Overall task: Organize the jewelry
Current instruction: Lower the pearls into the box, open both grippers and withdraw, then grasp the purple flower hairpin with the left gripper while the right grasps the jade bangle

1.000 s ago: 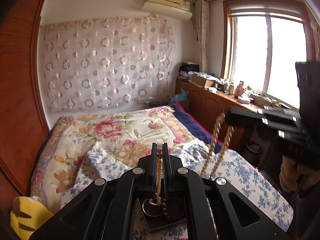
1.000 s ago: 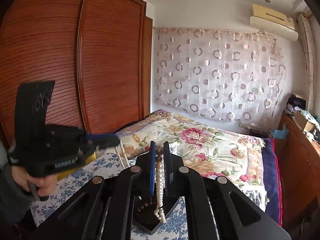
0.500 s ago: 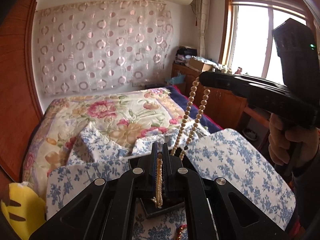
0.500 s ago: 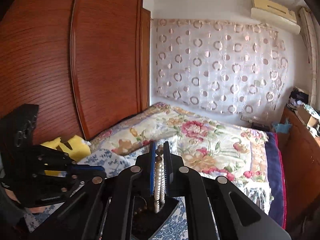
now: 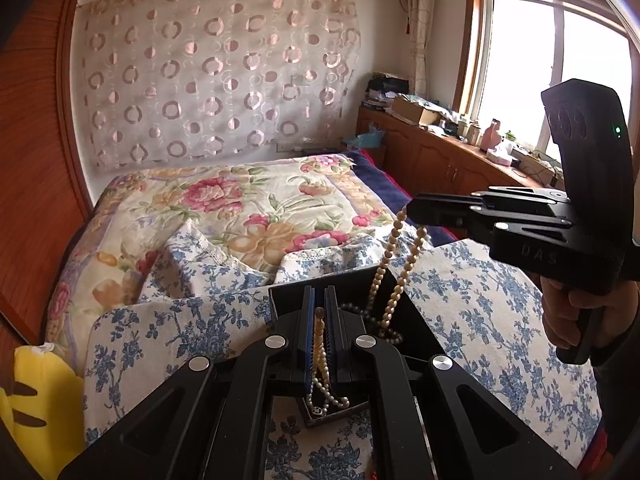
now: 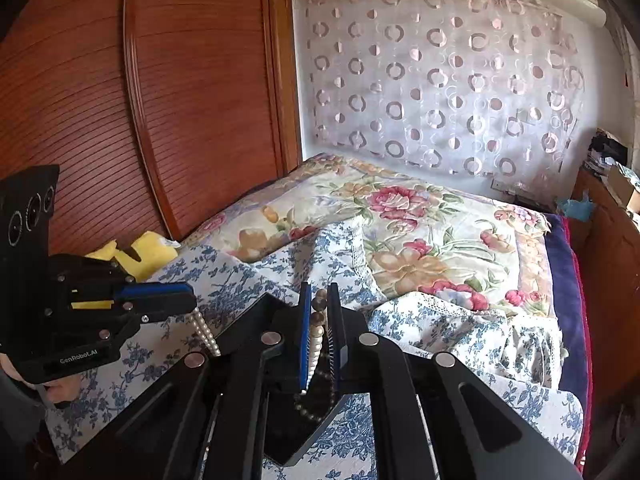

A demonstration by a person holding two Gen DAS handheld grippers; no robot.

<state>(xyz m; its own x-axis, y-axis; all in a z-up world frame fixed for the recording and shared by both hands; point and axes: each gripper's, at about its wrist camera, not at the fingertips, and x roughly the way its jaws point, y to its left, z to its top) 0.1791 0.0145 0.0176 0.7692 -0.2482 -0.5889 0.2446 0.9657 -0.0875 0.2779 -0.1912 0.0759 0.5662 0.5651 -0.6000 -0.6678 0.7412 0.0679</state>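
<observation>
Between closed fingers of left gripper (image 5: 320,312): white pearl strand (image 5: 320,364), lower end hanging into black tray (image 5: 416,332) on blue-floral cloth (image 5: 480,320). Right gripper (image 6: 318,300) clamped on larger beige bead necklace (image 5: 394,264), loop draping down into same tray. Beyond: floral bedspread (image 5: 256,208), circle-patterned curtain (image 5: 216,72).

home bedroom: floral bed (image 5: 248,216), wardrobe (image 6: 160,120)
</observation>
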